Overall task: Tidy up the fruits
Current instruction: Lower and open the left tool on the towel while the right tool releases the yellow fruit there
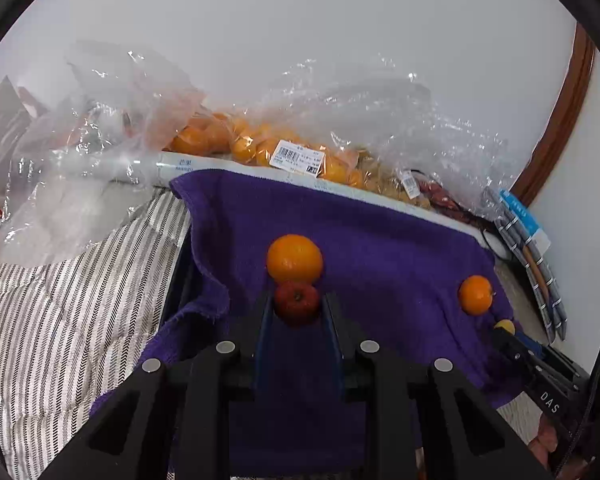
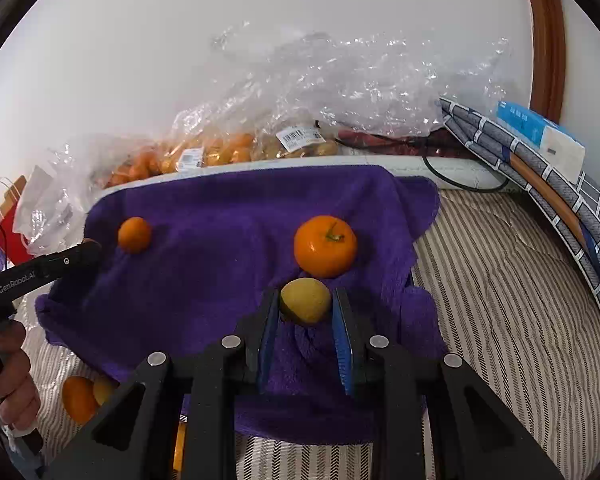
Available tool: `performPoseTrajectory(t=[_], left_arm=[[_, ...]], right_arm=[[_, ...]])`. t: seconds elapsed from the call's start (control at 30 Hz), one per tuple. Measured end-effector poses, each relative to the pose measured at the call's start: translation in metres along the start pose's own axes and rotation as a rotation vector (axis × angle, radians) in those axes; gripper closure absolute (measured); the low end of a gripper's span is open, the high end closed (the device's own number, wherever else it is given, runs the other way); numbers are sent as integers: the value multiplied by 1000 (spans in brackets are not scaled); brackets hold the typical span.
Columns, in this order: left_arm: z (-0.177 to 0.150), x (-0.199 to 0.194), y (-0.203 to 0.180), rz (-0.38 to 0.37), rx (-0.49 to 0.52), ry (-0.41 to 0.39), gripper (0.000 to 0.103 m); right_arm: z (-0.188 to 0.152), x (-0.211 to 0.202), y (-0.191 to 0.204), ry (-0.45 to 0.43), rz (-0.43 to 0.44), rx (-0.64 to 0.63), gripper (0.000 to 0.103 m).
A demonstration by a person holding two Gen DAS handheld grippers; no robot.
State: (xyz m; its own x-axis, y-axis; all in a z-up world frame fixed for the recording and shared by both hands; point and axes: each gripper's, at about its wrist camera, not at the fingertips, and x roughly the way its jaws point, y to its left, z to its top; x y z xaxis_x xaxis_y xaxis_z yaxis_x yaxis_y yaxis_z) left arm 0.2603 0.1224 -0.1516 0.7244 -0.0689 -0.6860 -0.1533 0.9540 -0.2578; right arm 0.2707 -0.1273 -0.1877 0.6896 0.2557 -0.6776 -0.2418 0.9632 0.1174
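A purple towel (image 1: 380, 240) lies over a striped quilt. In the left wrist view my left gripper (image 1: 297, 306) is shut on a small red fruit (image 1: 297, 300), which sits just in front of an orange (image 1: 295, 258). A second orange (image 1: 475, 294) lies at the towel's right. In the right wrist view my right gripper (image 2: 306, 304) is shut on a small yellow fruit (image 2: 306, 300), with a stemmed orange (image 2: 325, 246) just beyond it. A smaller orange (image 2: 134, 234) lies at the towel's left (image 2: 220, 220), next to the left gripper's tip (image 2: 85, 256).
Clear plastic bags of oranges (image 1: 236, 144) and other fruit (image 2: 300, 146) lie along a white box edge behind the towel. Several loose fruits (image 2: 85, 397) lie on the striped quilt (image 2: 500, 320) at lower left. A checked cloth and a blue box (image 2: 540, 136) lean at the right wall.
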Motion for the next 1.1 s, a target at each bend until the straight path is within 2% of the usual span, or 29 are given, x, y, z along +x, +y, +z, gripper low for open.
performPoseTrajectory(t=[0.1,0.47,0.53,0.83,1.1], left_arm=[[-2,4,1,4,-2,11,79],[-6,13,-2,16,13,35,79],[-7,14,-4,28,24,30,79],[-9,17,-6,42,47,42,79],[-10,19,-6,44,48,50,79]], right_arm=[[-1,7,-1,7,-36,2,76],[-2,15,-6,35,-50,24,76],[-1,15,-7,30,-45,34,70],[3,5,-6,-2,-50,38,56],[4,-4,-7,-30,-66,33,56]])
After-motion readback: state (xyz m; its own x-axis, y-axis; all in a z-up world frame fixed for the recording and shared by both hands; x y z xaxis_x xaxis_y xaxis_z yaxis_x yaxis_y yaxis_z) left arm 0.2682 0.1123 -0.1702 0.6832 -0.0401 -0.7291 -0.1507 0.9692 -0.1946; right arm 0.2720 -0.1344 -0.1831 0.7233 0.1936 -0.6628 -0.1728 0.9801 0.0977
